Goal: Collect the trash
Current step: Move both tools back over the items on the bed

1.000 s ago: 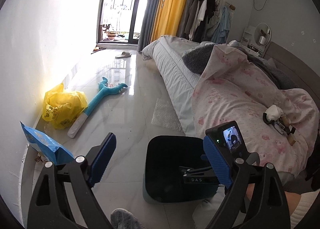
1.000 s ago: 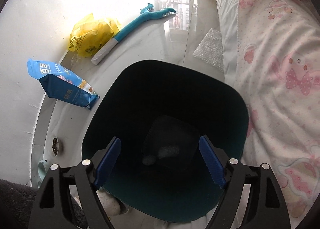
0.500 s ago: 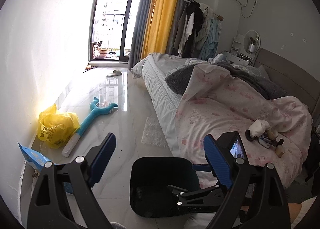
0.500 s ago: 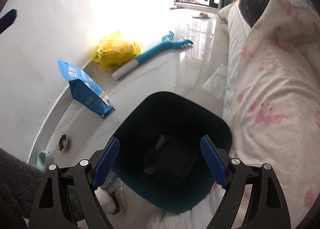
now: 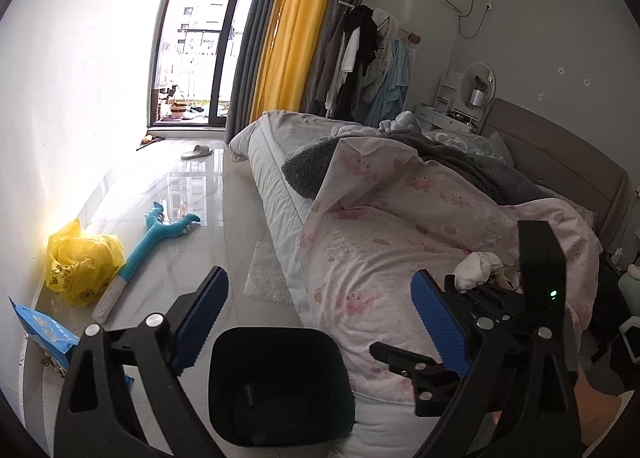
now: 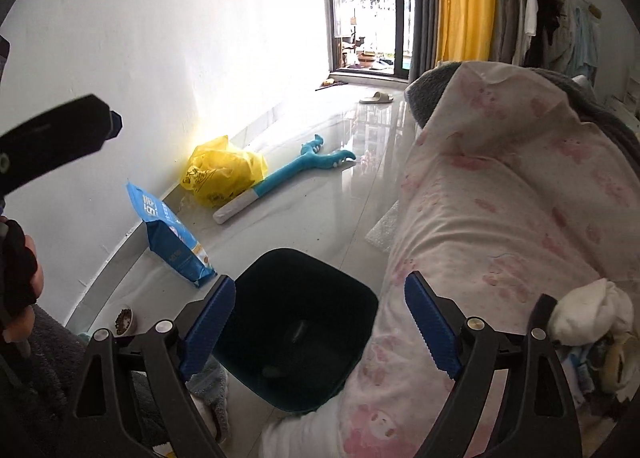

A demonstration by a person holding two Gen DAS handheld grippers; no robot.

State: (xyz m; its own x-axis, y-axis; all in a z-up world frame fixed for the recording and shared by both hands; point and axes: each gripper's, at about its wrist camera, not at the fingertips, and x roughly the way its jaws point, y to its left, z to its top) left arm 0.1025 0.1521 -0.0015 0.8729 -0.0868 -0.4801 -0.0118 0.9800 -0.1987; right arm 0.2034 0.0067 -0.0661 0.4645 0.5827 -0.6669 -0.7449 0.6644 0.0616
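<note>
bin mouth: I see the dark bin [image 6: 296, 322] open at the top, nothing over it, free drop from above.
R gripper: right gripper [image 6: 320, 326] jaws opening, nothing btwn them, bin below.
L gripper: left gripper [image 5: 320, 322] jaws wide, empty; the right rig crosses just beside its right finger.
bed side: pink quilt [image 6: 500, 217] overhangs, touching bin's right rim, blocks that side.
floor lane: bare tile [image 5: 192, 193] clear toward window.
wall side: blue bag [image 6: 172, 234], yellow bag [image 6: 220, 173], teal toy [image 6: 288, 177] crowd it.

Both claws are empty: the left claw [image 5: 320, 322] gapes wide, the right claw [image 6: 320, 326] is opening.
</note>
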